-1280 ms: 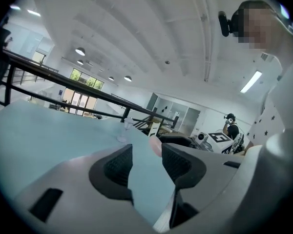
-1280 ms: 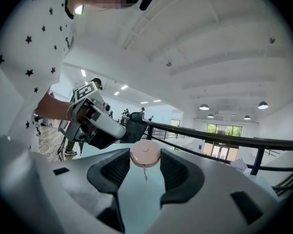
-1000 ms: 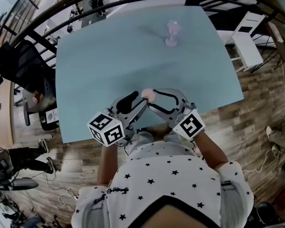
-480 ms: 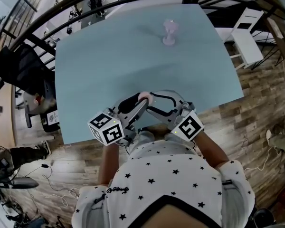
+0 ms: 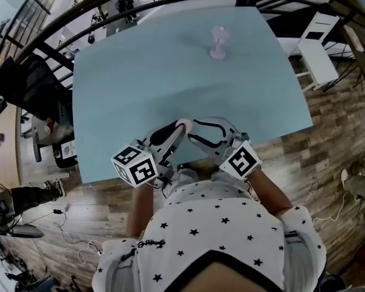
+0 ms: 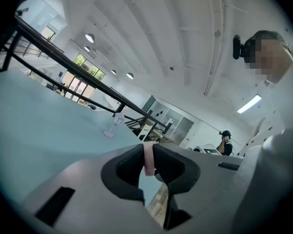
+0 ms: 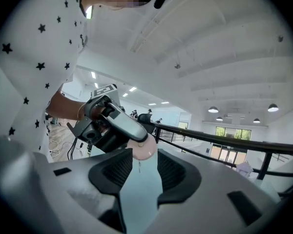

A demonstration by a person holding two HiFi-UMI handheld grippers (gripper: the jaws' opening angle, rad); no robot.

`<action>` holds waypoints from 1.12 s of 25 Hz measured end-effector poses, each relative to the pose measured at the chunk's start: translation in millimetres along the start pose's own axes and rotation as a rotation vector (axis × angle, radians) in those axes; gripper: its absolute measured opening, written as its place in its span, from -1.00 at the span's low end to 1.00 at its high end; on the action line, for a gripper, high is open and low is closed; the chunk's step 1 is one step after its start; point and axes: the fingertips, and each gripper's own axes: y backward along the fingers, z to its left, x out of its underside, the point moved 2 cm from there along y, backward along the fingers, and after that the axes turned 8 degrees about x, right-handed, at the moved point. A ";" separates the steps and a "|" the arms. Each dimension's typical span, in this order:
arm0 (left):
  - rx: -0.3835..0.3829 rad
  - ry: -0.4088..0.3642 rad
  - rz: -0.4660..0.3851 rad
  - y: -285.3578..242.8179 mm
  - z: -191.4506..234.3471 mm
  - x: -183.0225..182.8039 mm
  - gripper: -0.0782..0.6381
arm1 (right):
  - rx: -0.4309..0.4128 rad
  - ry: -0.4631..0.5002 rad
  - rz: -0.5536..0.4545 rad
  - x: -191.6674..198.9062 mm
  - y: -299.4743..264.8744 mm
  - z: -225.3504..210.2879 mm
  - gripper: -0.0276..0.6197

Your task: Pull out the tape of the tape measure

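Both tools met over the near edge of the table (image 5: 170,59), holding the pink tape measure (image 5: 184,125) between them. My left gripper (image 6: 147,150), its jaws just closing, pinched its flat faces. My right gripper (image 7: 139,154), also just closing, clasped its rim. It stood on edge, with its small tab (image 7: 139,166) pointing down.

landmark: table (image 5: 140,84) | tape measure (image 5: 184,125): at the table's near edge, about mid-width | stemmed cup (image 5: 218,43): on the table, near its far edge, right of centre | railing (image 6: 73,67): just behind the table's far edge | side stand (image 5: 316,56): right of the table's far right corner | chair (image 5: 30,90): left of the table | person (image 5: 213,236): before the table's near edge
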 end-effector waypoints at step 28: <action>-0.068 -0.053 -0.038 10.9 -1.3 -11.2 -0.54 | 0.057 -0.111 0.157 37.1 1.7 -5.4 -0.90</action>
